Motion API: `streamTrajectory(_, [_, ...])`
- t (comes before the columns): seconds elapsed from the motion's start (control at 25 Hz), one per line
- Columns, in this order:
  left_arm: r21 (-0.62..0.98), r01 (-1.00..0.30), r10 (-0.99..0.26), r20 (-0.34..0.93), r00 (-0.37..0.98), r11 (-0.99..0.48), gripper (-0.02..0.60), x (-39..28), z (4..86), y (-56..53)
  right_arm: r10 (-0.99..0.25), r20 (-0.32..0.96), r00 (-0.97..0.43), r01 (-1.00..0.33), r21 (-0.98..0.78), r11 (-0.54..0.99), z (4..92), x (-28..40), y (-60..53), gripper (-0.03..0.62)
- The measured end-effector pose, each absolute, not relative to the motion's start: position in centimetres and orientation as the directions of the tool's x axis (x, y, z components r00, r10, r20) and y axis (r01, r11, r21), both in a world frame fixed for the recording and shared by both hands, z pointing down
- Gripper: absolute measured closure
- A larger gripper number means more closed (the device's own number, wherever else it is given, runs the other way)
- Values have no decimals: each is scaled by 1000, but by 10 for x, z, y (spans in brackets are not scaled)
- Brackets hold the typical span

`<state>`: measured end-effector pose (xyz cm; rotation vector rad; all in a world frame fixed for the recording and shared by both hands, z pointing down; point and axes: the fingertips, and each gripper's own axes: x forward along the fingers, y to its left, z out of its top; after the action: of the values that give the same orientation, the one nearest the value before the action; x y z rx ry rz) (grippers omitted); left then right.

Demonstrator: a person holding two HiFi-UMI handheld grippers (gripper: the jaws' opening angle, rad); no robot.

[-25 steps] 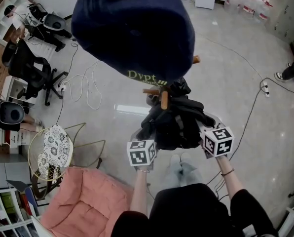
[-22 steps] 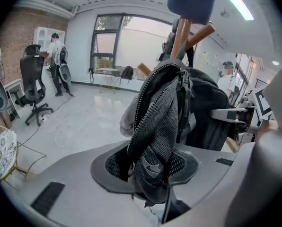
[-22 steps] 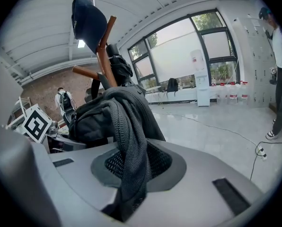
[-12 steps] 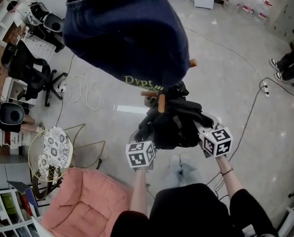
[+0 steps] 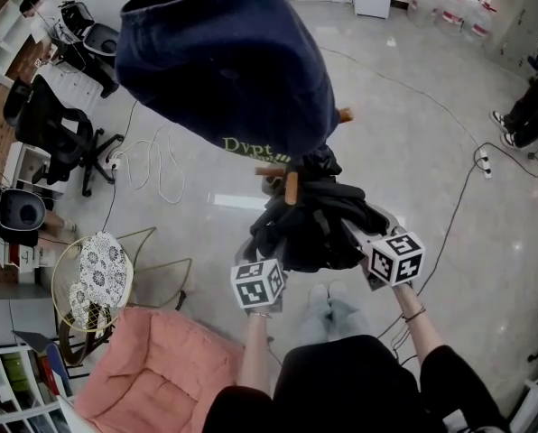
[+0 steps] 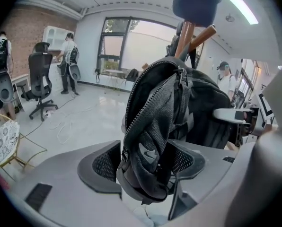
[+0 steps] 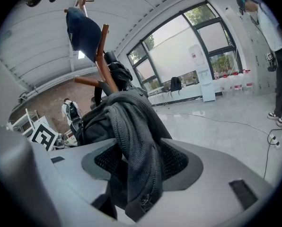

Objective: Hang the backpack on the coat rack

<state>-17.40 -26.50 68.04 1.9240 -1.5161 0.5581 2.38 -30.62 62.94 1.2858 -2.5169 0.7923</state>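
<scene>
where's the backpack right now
Head view, centre: the black backpack hangs against the wooden coat rack, just under the navy cap, with its fabric between the opening fingers of both the left gripper and right gripper.

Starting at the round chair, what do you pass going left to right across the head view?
Round chair, left gripper, backpack, right gripper, white power strip. Both grippers' jaws are opening, with the backpack between them.
</scene>
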Motion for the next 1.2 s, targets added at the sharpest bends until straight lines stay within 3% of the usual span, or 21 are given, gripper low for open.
streamTrajectory(0.56, [154,-979,-816,544,198,-135,296,-184,600,-234,-704,306,-641,-763,-356,540,560,36,-271,378])
streamTrajectory(0.68, [142,-978,-834,512,205,-153,311,-183,579,-228,-714,282,-641,-762,-350,546,543,38,-265,425])
streamTrajectory(0.92, [103,-981,-868,458,193,-164,448,-185,545,-225,-717,252,-650,-754,-333,566,515,36,-262,530])
streamTrajectory(1.2, [81,-979,-884,421,204,-188,527,-189,511,-222,-713,214,-667,-741,-290,606,482,32,-258,562])
